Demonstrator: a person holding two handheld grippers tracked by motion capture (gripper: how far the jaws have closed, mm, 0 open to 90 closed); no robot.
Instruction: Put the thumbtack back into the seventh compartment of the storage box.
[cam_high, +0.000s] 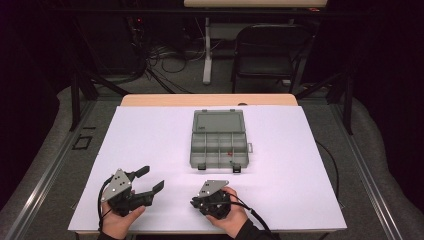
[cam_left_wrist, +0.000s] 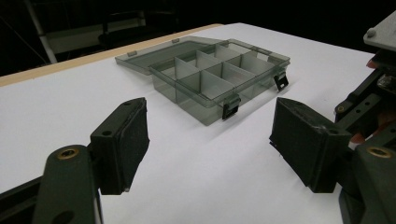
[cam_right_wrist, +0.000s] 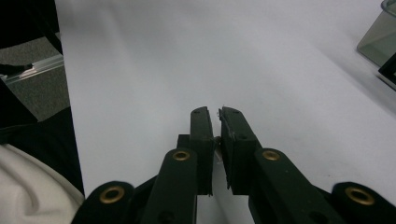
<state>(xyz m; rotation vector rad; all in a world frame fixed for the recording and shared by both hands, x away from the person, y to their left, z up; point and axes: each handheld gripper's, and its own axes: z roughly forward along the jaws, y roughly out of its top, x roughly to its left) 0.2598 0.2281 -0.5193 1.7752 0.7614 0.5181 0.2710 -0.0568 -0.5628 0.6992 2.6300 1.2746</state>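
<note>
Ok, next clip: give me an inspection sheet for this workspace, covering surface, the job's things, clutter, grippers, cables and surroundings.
Surface: white sheet over a wooden tabletop, whose far edge shows.
Job's things: clear grey compartment box at mid-table, lid open and lying flat on the far side; a small red item in one compartment, too small to identify.
Clutter: nothing seen on the sheet.
Grippers: left gripper open, jaws wide, aimed toward the box; right gripper shut, nothing seen between its jaws. Both near the front edge, each held in a hand.
Cables: one trails from each gripper; a tangle on the floor beyond.
Surroundings: dark room, black folding chair, table leg.
</note>
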